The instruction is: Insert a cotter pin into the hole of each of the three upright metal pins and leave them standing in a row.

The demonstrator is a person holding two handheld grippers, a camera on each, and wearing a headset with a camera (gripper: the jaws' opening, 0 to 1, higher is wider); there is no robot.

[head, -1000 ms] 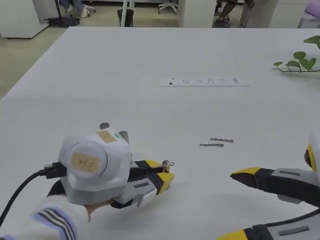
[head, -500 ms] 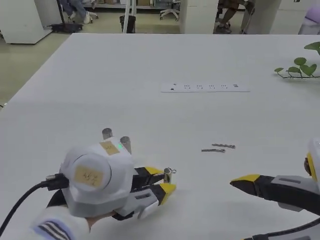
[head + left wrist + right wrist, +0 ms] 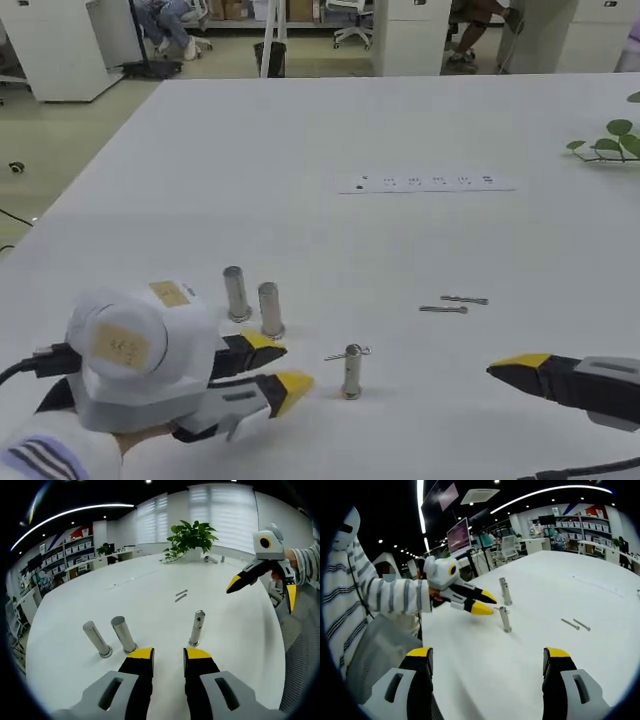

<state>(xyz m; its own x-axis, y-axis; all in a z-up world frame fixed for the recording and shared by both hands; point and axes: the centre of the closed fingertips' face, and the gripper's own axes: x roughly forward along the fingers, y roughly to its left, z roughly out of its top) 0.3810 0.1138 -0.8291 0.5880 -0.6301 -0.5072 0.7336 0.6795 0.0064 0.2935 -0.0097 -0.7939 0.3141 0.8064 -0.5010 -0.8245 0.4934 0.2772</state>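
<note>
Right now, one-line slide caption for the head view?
Open left gripper beside the one cottered metal pin; two bare pins, two loose cotter pins on table.

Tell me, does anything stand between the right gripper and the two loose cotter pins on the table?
Nothing visible does. Bare table lies between the open right gripper and the cotter pins; the upright metal pin already fitted stands off to one side of that path.

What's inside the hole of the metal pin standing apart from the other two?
A cotter pin crosses the lone metal pin near its top, sticking out both sides; its middle is hidden inside.
</note>
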